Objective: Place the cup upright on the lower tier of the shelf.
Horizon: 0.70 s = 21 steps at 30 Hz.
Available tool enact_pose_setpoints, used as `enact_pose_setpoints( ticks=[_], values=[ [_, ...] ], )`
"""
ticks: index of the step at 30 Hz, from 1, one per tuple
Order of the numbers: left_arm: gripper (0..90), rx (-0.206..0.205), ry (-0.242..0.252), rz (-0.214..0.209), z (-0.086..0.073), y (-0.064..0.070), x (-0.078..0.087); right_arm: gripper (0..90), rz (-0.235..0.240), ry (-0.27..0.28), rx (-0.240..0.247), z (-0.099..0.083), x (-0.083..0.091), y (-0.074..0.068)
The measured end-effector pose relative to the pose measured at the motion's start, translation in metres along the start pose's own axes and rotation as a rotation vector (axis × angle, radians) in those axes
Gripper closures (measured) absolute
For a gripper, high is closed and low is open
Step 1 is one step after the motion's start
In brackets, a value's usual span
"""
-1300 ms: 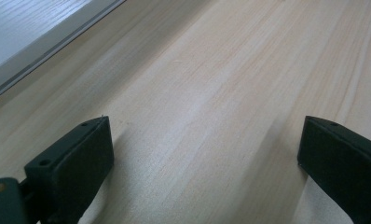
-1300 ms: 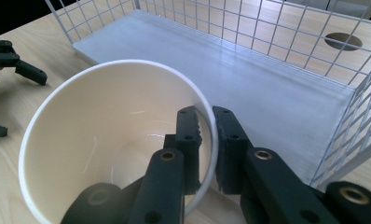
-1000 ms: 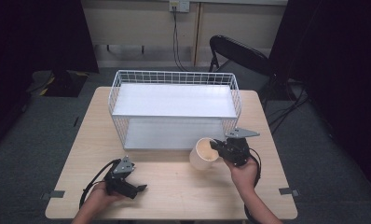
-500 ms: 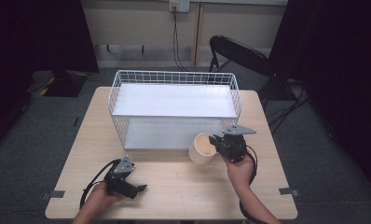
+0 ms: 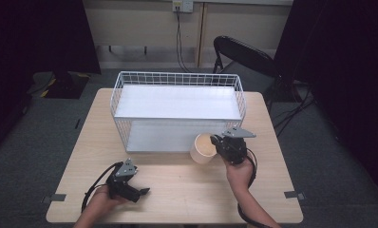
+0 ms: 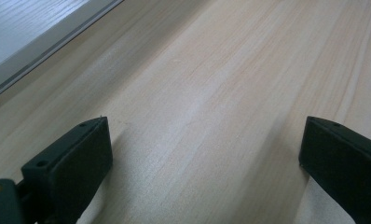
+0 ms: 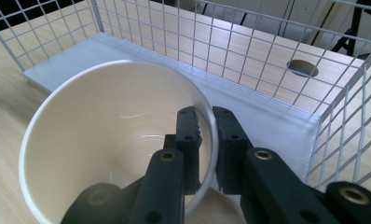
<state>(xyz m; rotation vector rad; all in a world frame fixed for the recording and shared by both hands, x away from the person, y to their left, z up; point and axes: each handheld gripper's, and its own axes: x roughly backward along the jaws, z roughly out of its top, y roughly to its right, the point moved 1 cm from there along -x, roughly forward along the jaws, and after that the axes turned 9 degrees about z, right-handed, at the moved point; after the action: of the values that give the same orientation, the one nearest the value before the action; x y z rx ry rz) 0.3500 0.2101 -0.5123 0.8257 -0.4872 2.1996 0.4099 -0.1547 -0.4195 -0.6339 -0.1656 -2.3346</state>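
Note:
A cream cup (image 5: 202, 148) (image 7: 113, 140) hangs just above the table in front of the white wire basket (image 5: 177, 80). My right gripper (image 5: 220, 142) (image 7: 206, 116) is shut on the cup's rim, one jaw inside and one outside. The cup looks empty inside. Near the table's front left, my left gripper (image 5: 142, 192) (image 6: 202, 154) rests low over bare wood, open, with nothing between its jaws.
The basket (image 7: 267, 56) holds a white board and stands at the middle back of the wooden table (image 5: 192, 194). A round cable hole (image 7: 302, 67) shows in the table beyond the basket. A black chair (image 5: 244, 52) stands behind the table.
My right gripper has carried the cup up and toward the basket front. The left gripper has stayed where it was.

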Motion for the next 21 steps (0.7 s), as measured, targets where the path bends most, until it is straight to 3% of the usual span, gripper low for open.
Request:
enact_pose_setpoints(
  ticks=[21],
  values=[
    [2.1, 0.0, 0.0, 0.0, 0.0, 0.0, 0.0, 82.0, -0.078, 0.023, 0.026, 0.002, -0.017, -0.005]
  ],
)
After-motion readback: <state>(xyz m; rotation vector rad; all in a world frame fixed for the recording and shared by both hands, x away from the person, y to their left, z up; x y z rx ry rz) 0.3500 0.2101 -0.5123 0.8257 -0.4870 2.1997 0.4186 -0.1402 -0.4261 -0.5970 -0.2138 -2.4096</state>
